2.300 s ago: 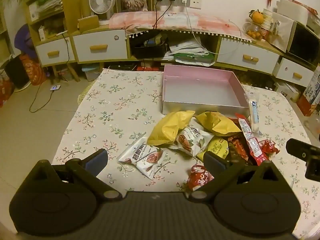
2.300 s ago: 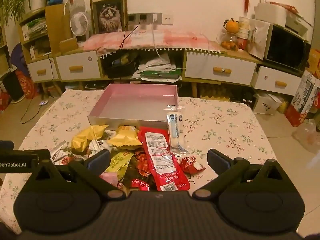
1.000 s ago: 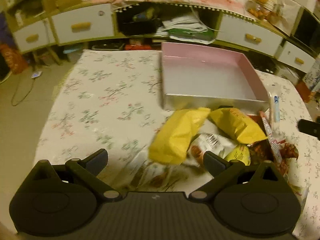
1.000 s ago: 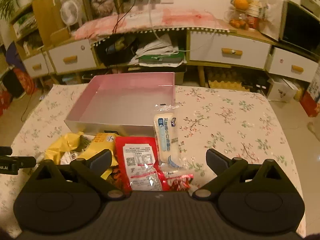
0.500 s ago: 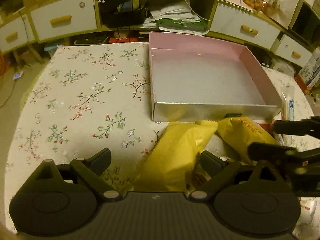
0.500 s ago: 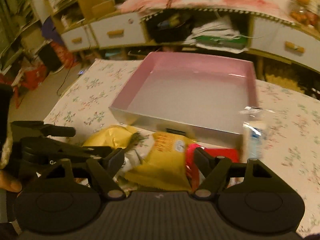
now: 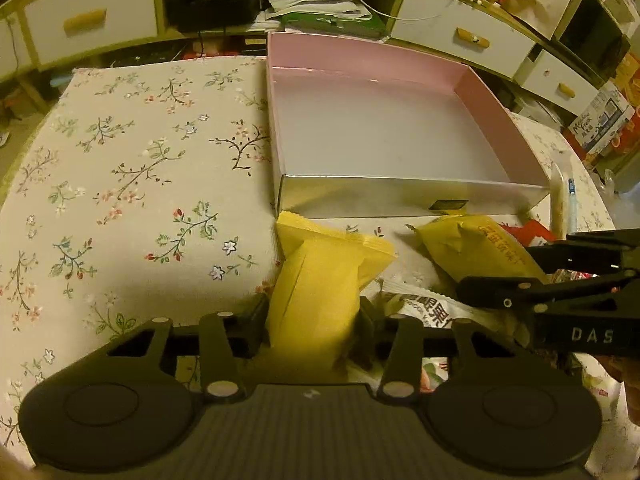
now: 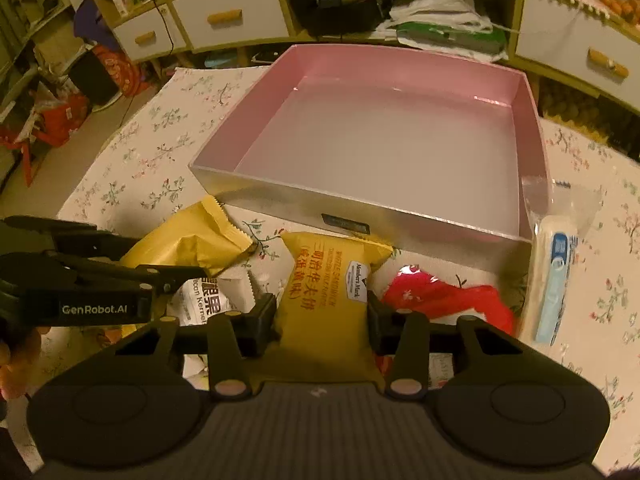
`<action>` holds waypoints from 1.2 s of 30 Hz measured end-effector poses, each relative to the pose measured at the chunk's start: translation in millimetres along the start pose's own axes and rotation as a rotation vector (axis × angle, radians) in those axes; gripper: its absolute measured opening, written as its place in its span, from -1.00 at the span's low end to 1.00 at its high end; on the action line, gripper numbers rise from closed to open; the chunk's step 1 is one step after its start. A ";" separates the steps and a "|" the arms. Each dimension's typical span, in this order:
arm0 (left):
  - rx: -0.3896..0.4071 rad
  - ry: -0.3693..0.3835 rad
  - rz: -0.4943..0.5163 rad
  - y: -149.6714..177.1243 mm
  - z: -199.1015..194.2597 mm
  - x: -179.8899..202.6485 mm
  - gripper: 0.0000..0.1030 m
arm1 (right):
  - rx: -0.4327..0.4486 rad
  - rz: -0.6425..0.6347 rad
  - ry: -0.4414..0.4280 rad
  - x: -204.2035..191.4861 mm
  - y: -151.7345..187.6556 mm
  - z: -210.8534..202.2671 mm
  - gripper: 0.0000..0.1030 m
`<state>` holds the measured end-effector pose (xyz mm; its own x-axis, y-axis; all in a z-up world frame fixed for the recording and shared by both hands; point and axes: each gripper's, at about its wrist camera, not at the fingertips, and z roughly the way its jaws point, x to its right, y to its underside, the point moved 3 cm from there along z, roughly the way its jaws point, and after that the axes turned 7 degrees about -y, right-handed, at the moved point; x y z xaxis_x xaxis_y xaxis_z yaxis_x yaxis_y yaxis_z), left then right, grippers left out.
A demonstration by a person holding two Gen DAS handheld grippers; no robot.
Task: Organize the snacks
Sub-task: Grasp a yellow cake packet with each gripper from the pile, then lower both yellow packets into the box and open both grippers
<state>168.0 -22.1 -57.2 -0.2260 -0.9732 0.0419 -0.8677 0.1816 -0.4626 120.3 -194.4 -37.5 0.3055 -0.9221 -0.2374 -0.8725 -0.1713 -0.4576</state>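
An empty pink box (image 7: 496,120) (image 8: 532,120) with silver outer walls sits on the floral tablecloth. Snack packets lie in front of it. My left gripper (image 7: 314,326) is shut on a plain yellow packet (image 7: 320,280), which also shows in the right wrist view (image 8: 192,240). My right gripper (image 8: 322,320) is shut on a yellow wafer packet with red print (image 8: 328,280), which also shows in the left wrist view (image 7: 476,248). Both packets lie just short of the box's near wall.
A white nut packet (image 7: 428,310) (image 8: 208,300) lies between the grippers. A red packet (image 8: 448,300) and a clear-wrapped white and blue packet (image 8: 554,276) lie to the right. Drawers and shelves (image 8: 224,16) stand behind the table.
Both grippers have dropped down onto the snack pile and shut, the left on the plain yellow packet, the right on the printed yellow packet.
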 end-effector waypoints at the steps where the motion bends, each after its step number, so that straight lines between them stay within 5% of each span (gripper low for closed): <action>1: -0.001 0.000 -0.006 -0.2 -1.1 -0.6 -0.06 | 0.000 0.010 -0.003 1.7 -0.5 -1.2 -0.24; 13: 0.043 0.087 -0.112 -19.2 -42.2 -16.4 -0.08 | 0.045 0.090 -0.121 7.8 -20.1 -31.9 -0.28; 20: 0.155 0.132 -0.153 -52.5 -64.0 -6.6 -0.08 | 0.166 0.117 -0.155 19.7 -51.5 -58.8 -0.28; 27: 0.166 0.100 -0.157 -88.1 -21.3 21.3 -0.08 | 0.189 0.171 -0.095 42.9 -78.6 -29.1 -0.28; 36: 0.168 0.026 -0.196 -100.0 21.4 13.0 -0.08 | 0.176 0.229 -0.063 64.2 -85.4 16.6 -0.27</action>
<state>261.4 -55.9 -29.3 -0.0739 -0.9831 0.1674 -0.8109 -0.0385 -0.5840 220.7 -233.2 -27.9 0.1364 -0.9056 -0.4015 -0.8434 0.1065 -0.5266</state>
